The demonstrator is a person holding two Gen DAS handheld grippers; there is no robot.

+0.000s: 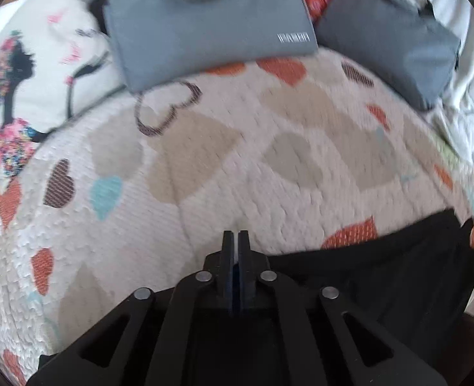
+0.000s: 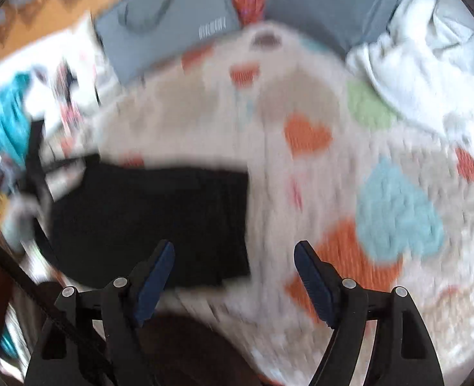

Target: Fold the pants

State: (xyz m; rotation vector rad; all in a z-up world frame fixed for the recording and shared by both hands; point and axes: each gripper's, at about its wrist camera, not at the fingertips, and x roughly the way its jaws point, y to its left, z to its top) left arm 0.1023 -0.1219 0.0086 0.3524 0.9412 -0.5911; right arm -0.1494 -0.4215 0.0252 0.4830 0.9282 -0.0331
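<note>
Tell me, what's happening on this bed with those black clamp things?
A person is folding clothes using a hand-held gripper in each hand. The black pants lie as a compact folded rectangle on the white quilted bedspread with coloured hearts. The left hand-held gripper is closed with nothing visible between its fingers, at the edge of the pants. The right hand-held gripper is open above the pants' right edge, holding nothing. Two folded grey garments sit at the far side. The right view is blurred.
</note>
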